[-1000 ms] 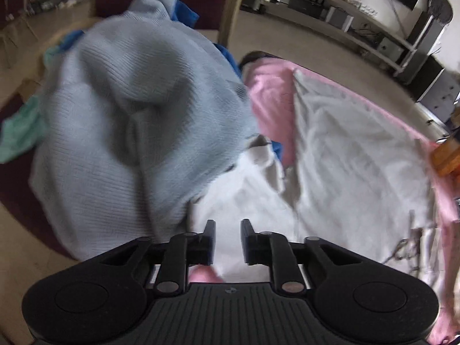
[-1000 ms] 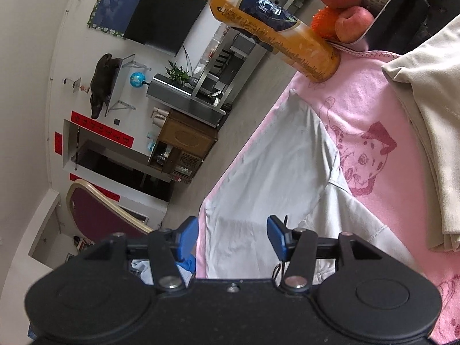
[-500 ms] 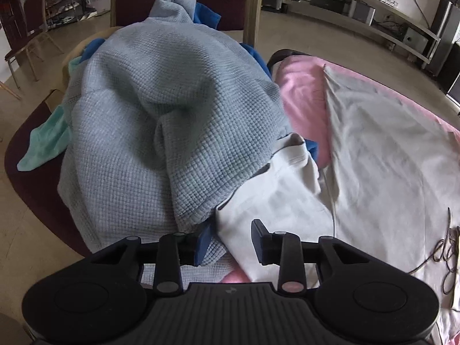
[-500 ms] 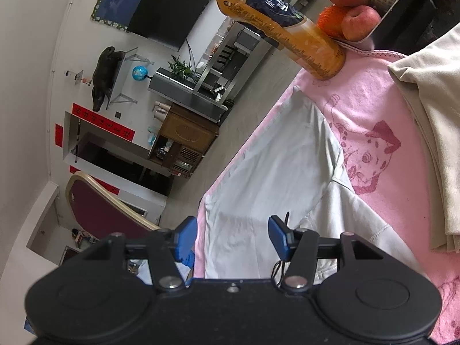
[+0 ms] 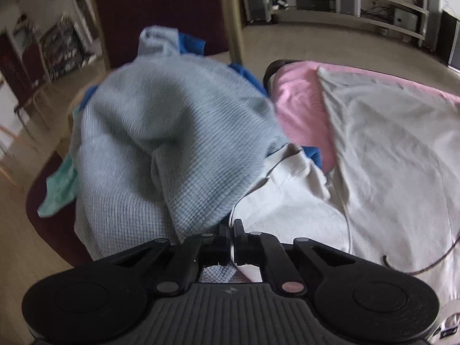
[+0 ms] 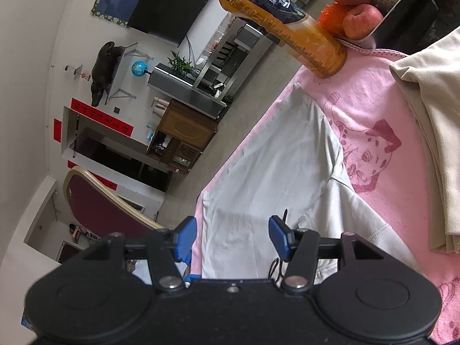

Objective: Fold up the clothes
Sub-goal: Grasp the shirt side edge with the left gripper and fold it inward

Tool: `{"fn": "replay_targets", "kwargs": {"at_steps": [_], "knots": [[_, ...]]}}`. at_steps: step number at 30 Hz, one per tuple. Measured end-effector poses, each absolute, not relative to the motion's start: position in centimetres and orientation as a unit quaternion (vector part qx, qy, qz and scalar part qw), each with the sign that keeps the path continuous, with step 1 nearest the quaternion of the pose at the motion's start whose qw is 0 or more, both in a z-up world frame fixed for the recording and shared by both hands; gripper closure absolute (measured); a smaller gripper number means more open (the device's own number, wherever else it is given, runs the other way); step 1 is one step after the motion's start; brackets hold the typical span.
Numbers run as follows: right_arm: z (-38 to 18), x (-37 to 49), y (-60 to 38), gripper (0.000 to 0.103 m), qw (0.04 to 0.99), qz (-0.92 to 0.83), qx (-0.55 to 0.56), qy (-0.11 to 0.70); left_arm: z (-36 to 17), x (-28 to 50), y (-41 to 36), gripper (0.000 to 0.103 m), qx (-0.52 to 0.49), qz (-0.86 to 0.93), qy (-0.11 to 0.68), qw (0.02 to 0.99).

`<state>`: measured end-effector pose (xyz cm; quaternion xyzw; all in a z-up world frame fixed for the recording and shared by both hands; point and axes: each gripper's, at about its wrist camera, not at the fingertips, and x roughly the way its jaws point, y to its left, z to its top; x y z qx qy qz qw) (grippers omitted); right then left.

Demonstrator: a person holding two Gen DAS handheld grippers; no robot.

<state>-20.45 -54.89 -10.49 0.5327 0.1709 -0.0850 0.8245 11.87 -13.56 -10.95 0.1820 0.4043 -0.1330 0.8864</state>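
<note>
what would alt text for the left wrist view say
The left gripper is shut on the edge of a white garment spread over a pink cloth. A heap of clothes topped by a light blue knit sits on a chair beside it.

Garment (image 5: 388,155) on blanket (image 5: 299,106), right of pile (image 5: 161,143)

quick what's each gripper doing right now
Left gripper: shut on the edge of the white cotton garment.
Right gripper: open, holding nothing, above the same garment.
</note>
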Motion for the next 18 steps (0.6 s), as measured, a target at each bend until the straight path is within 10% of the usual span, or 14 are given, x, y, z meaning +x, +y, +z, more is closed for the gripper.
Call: {"fn": "replay_targets", "kwargs": {"at_steps": [14, 18], "knots": [[-10.5, -21.1, -55.5, 0.048, 0.82, -0.09, 0.54, 0.167, -12.8, 0.0, -22.3, 0.1, 0.296, -0.32, 0.281, 0.855], [-10.5, -21.3, -55.9, 0.047, 0.819, -0.093, 0.542, 0.162, -16.3, -1.6, -23.6, 0.084, 0.301, -0.348, 0.337, 0.822]]}}
